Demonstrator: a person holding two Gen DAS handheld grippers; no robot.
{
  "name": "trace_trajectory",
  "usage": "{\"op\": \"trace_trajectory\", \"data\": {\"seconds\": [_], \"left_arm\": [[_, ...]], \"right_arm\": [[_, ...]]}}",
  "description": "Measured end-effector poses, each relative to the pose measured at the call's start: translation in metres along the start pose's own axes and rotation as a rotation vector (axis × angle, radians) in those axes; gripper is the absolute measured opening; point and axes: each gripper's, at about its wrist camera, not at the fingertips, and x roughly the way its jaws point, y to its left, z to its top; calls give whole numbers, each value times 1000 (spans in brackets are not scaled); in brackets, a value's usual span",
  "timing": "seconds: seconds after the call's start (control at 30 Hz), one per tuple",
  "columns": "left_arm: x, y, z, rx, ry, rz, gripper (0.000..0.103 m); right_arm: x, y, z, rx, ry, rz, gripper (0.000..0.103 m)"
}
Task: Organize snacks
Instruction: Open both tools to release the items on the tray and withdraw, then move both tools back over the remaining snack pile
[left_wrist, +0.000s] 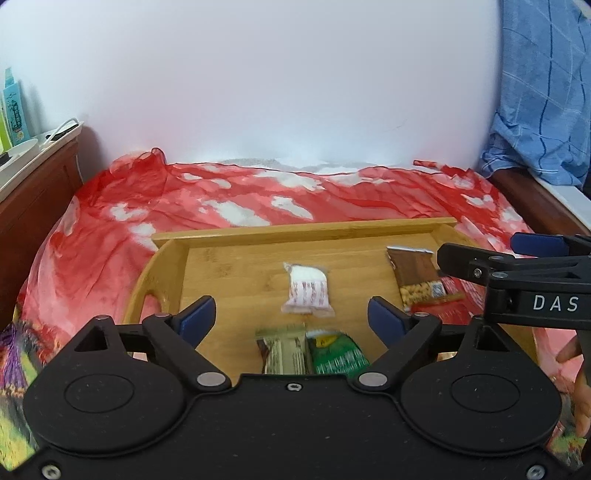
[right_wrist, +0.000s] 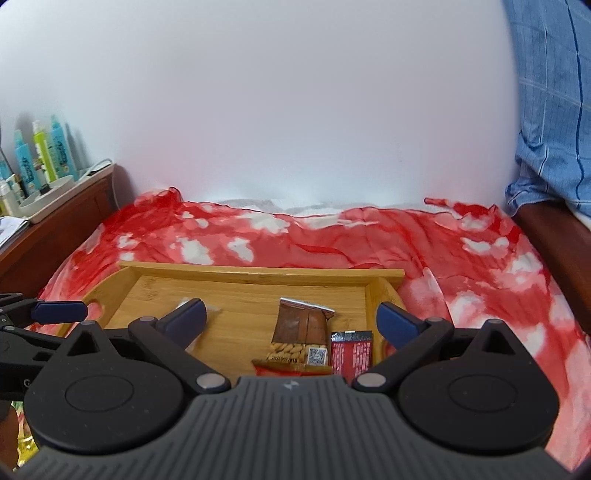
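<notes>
A bamboo tray (left_wrist: 236, 254) (right_wrist: 243, 291) lies on a red and white cloth. On it are a white and red packet (left_wrist: 307, 288), a brown and beige bar (left_wrist: 282, 350), a green packet (left_wrist: 338, 356), a brown peanut bar (left_wrist: 415, 275) (right_wrist: 301, 332) and a dark red packet (right_wrist: 350, 352) (left_wrist: 448, 308). My left gripper (left_wrist: 291, 314) is open and empty, above the tray's near side, over the beige bar and green packet. My right gripper (right_wrist: 291, 315) is open and empty above the peanut bar and the red packet. It also shows at the right of the left wrist view (left_wrist: 517, 254).
A red and white cloth (left_wrist: 110, 236) (right_wrist: 480, 266) covers the surface up to a white wall. A wooden ledge with bottles (right_wrist: 40, 158) and a white tray (left_wrist: 22, 155) stands at the left. A blue checked fabric (left_wrist: 543, 92) hangs at the right.
</notes>
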Motion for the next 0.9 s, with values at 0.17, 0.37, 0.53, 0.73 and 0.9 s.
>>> {"op": "trace_trajectory", "data": {"seconds": [0.17, 0.37, 0.53, 0.73, 0.9], "left_arm": [[-21, 0, -16, -4, -18, 3, 93], [-43, 0, -39, -16, -34, -6, 97], [-60, -2, -58, -13, -52, -6, 98], [-77, -2, -80, -42, -67, -20, 100], [-89, 5, -99, -72, -83, -28, 101]], "right_arm": [[-24, 4, -11, -30, -36, 5, 103], [-49, 8, -28, -59, -73, 9, 103], [-68, 12, -44, -78, -106, 22, 103], [-95, 15, -76, -78, -178, 7, 103], [-107, 16, -105, -87, -187, -36, 103]]}}
